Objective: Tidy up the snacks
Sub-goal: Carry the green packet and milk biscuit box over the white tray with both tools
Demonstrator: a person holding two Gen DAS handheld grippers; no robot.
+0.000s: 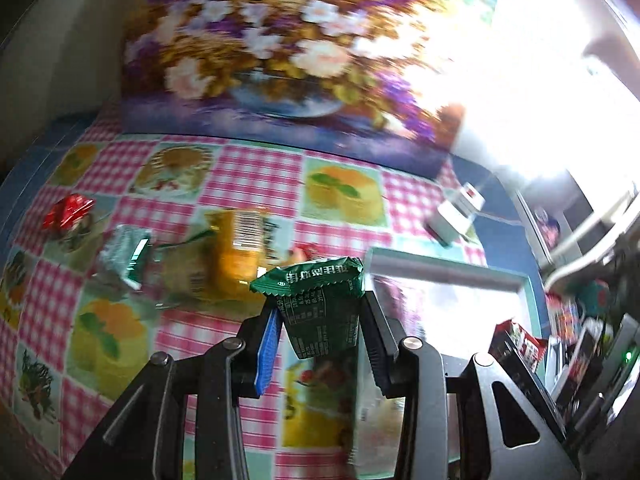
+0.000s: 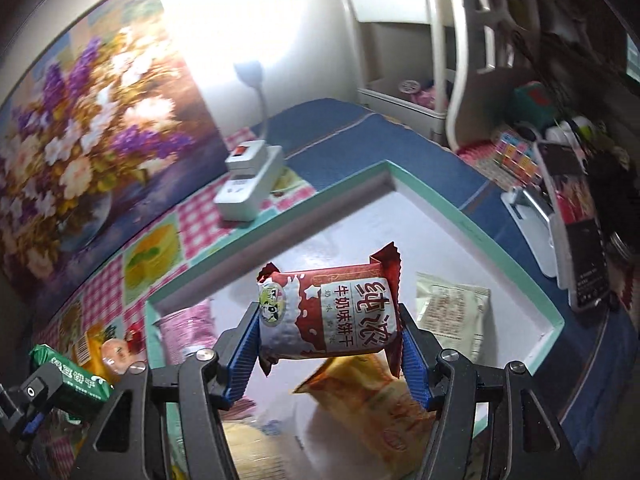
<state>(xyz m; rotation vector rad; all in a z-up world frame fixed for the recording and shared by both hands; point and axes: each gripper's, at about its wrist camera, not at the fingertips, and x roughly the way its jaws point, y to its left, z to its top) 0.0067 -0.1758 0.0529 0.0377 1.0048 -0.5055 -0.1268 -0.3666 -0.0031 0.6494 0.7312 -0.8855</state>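
- Left wrist view is showing the left gripper [image 1: 320, 312] pinching a dark green snack packet [image 1: 320, 304] between its two fingers, with the packet's crimped top sticking up past the fingertips.
- Below it, the checkered tablecloth [image 1: 248, 168], pink and white with fruit panels, is lying under several loose snacks: a red wrapped candy [image 1: 68, 210] at the far left, a pale green packet [image 1: 126, 254] nearer the middle, and an orange packet [image 1: 240, 248] just behind the held one.
- A white tray with a teal rim [image 1: 444, 268] is sitting to the right of the left gripper on the table, and a floral painting [image 1: 280, 48] is leaning at the back edge.
- Right wrist view is showing the right gripper [image 2: 330, 320] squeezing a red-and-white biscuit packet [image 2: 332, 312] sideways between its blue pads, hanging above the tray's white floor [image 2: 352, 232].
- Inside the tray, a pale packet [image 2: 452, 312] is lying toward the right wall, a yellow-orange packet [image 2: 372, 396] is lying directly under the held biscuits, and a pink packet [image 2: 188, 328] is lying by the left wall.
- A white power strip [image 2: 248, 180] is resting on the cloth just beyond the tray's far rim.
- At the lower left of this view, the left gripper [image 2: 48, 396] is appearing with its green packet, well apart from the tray's inside.
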